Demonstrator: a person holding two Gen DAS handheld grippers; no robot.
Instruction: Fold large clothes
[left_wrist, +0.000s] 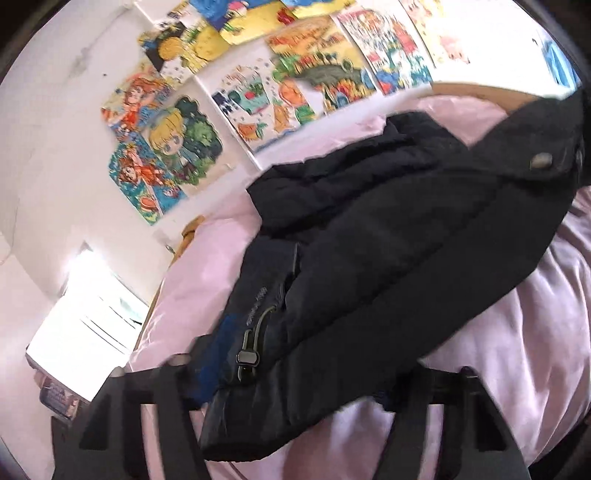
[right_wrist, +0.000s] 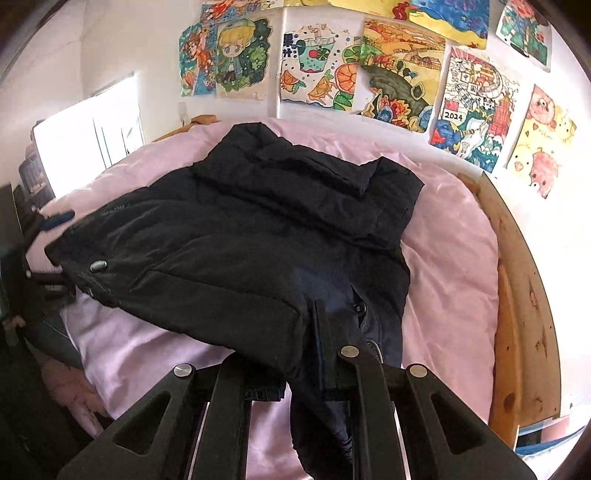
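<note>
A dark navy padded jacket (right_wrist: 240, 229) lies across the pink bed cover (right_wrist: 450, 240), its collar end toward the wall. My right gripper (right_wrist: 314, 332) is shut on the jacket's near hem by the zipper, and fabric hangs down between its fingers. At the left edge of the right wrist view, my left gripper (right_wrist: 48, 247) holds the other hem corner, near a metal snap (right_wrist: 98, 265). In the left wrist view the jacket (left_wrist: 388, 221) fills the gap of the left gripper (left_wrist: 332, 365), with a blue-padded finger (left_wrist: 212, 350) pressed on its side. The hem is raised a little off the cover.
A wooden bed frame (right_wrist: 524, 295) runs along the right side against a white wall with several coloured drawings (right_wrist: 388, 74). A bright window (right_wrist: 92, 129) is at the far left. The pink cover (left_wrist: 517, 332) spreads out around the jacket.
</note>
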